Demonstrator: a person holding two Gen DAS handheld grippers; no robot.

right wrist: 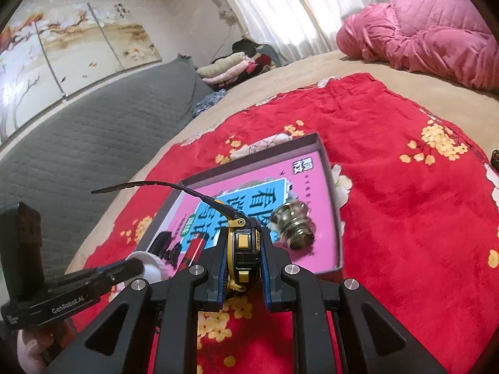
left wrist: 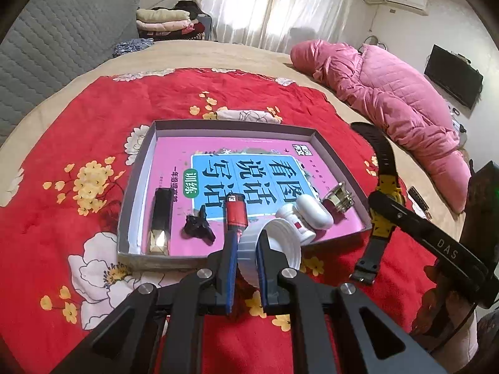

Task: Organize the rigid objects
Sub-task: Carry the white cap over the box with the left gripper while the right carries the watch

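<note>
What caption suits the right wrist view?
Right gripper clamps a black-and-yellow watch above the tray; left gripper holds a white lid.

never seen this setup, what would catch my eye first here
Probably the bright red floral cloth spread on the bed, with a shallow box holding a pink book. Next, both grippers are loaded: the left gripper clamps a white lid, the right gripper a black-and-yellow watch.

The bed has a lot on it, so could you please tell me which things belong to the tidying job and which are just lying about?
Part of the job:
- grey box
- white lid in the left tongs
- watch in the right tongs
- red lighter
- black clip
- white bottle

Lying about:
- pink quilt
- folded clothes
- television
</note>
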